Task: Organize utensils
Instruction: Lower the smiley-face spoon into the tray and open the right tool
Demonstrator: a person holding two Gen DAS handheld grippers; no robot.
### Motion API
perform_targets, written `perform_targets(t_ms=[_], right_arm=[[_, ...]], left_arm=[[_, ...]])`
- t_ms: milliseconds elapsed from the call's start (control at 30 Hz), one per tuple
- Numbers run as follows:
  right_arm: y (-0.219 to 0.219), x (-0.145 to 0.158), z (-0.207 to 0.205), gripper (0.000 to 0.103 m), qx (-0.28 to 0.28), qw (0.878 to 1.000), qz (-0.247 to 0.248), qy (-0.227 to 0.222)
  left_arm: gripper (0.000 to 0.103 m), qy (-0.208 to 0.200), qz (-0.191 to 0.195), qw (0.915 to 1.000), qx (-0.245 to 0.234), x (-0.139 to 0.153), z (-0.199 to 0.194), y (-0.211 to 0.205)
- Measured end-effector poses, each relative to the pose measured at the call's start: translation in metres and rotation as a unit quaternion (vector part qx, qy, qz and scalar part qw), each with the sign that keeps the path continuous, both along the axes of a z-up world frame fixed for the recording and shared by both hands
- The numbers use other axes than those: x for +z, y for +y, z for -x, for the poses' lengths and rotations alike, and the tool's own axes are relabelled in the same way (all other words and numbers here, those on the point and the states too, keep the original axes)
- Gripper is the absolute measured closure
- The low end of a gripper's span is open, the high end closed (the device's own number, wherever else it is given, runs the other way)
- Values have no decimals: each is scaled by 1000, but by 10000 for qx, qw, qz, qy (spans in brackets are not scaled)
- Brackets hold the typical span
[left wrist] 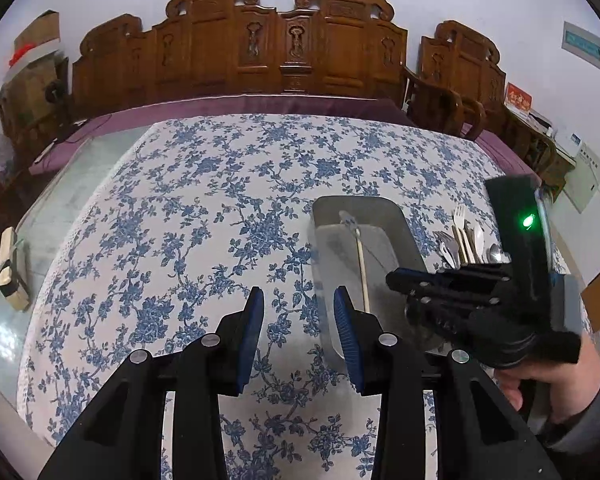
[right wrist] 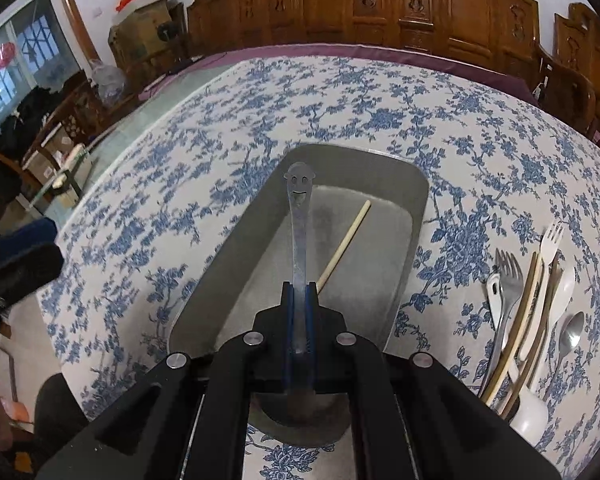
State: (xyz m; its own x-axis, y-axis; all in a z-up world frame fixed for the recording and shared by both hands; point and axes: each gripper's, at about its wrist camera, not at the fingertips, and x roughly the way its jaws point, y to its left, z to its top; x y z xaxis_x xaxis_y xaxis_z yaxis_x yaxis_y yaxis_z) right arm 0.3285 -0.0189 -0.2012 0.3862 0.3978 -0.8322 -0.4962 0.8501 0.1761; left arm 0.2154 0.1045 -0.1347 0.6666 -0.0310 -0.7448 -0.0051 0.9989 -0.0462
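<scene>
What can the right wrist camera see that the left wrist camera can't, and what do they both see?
Only the right wrist view shows the smiley-faced metal utensil clamped in the right gripper, above the tray.

Only the left wrist view shows the left gripper with its jaws apart and empty, plus the hand holding the right gripper.

Both show the grey tray with a wooden stick inside, the pile of cutlery beside it, and the blue floral tablecloth.

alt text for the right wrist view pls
The right gripper is shut on a metal spoon with a smiley-face handle, held above a grey tray containing one chopstick. More forks and spoons lie on the floral tablecloth to the tray's right.
</scene>
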Motion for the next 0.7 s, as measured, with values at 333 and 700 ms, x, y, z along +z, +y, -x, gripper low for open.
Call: perform_targets(t_ms=[333, 700], right_arm=[[6, -18, -1, 96, 12, 9993, 365, 44], [6, -13, 2, 94, 91, 9996, 284, -2]], left_arm=[[69, -37, -40, 10000, 0, 6, 6, 3], [69, -49, -78, 10000, 38, 8, 10, 5]])
